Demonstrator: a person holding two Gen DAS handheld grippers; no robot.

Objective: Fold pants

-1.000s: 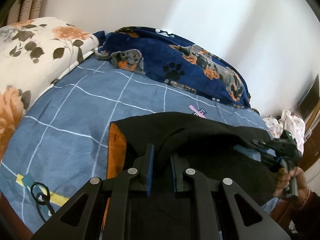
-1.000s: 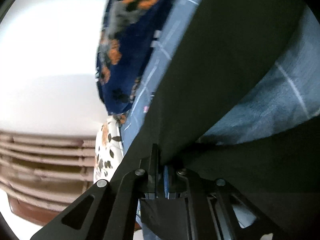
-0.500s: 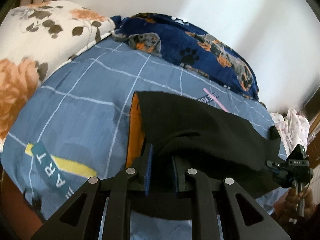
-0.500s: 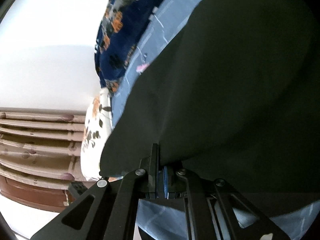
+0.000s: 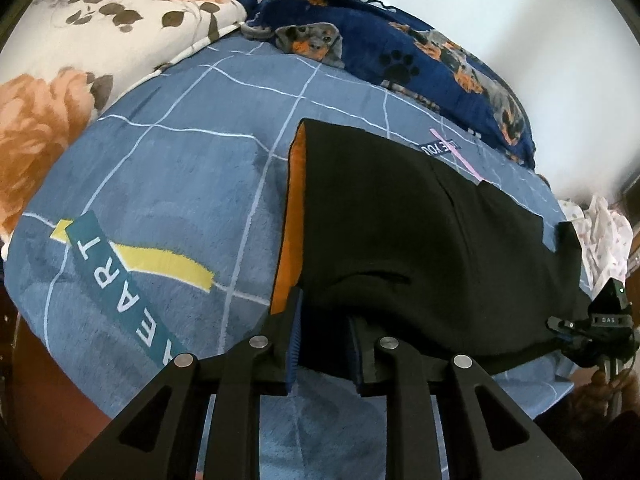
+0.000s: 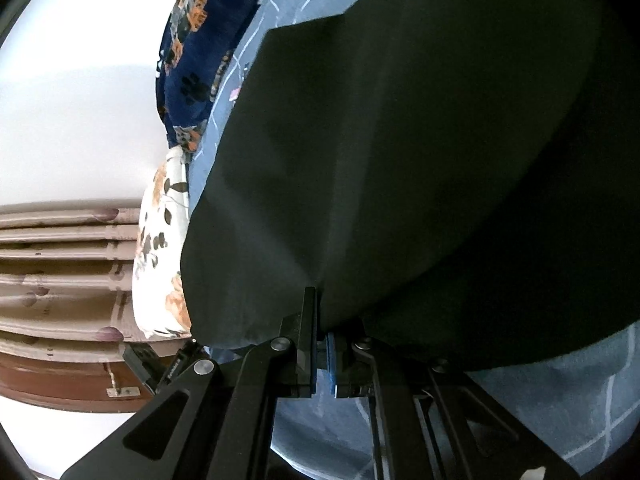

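Observation:
Black pants (image 5: 400, 232) with an orange inner edge (image 5: 290, 232) lie folded over on the blue checked bedspread (image 5: 168, 184). My left gripper (image 5: 324, 332) is shut on the near edge of the pants. My right gripper (image 6: 322, 336) is shut on another part of the same edge, and the black cloth (image 6: 420, 160) fills most of its view. The right gripper also shows at the far right of the left wrist view (image 5: 592, 324), at the end of the pants.
A floral pillow (image 5: 80, 48) lies at the back left. A navy dog-print blanket (image 5: 400, 56) lies along the white wall. White patterned clothing (image 5: 600, 236) sits at the right. The bed's near edge is just below the grippers. Wooden furniture (image 6: 60, 280) stands beyond the pillow.
Both grippers have pulled the pants' edge back toward the near side of the bed. The cloth has spread flatter over the bedspread, and more of the bedspread shows at the left.

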